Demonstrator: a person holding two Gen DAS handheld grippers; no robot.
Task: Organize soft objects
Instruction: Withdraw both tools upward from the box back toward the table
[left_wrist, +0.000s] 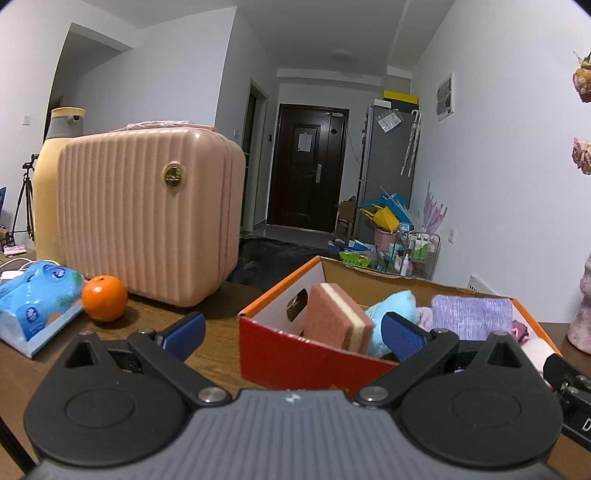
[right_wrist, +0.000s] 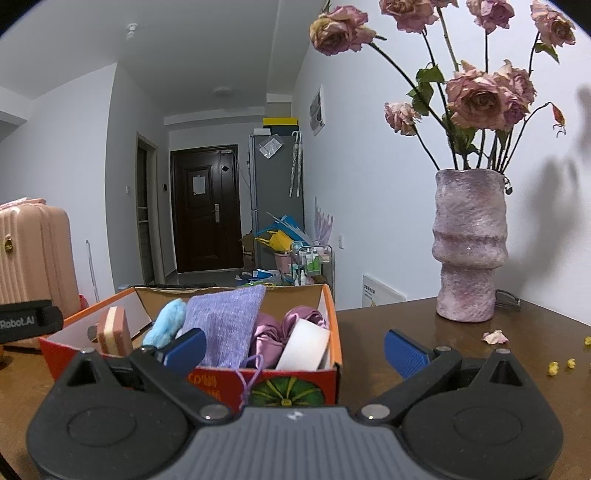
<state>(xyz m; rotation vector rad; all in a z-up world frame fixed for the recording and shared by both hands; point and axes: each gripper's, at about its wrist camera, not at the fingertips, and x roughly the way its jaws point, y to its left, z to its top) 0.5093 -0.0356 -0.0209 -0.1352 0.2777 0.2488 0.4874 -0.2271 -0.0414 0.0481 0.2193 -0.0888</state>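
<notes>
An orange-red cardboard box stands on the brown table. It holds a pink and cream sponge, a light blue plush piece, a folded purple cloth, a mauve satin bundle and a white roll. My left gripper is open in front of the box's near left corner, nothing between its fingers. My right gripper is open before the box's near right corner, also empty.
A pink ribbed case, an orange and a blue tissue pack sit left of the box. A mottled pink vase of dried roses stands right, with petals on the table. Behind lies a hallway.
</notes>
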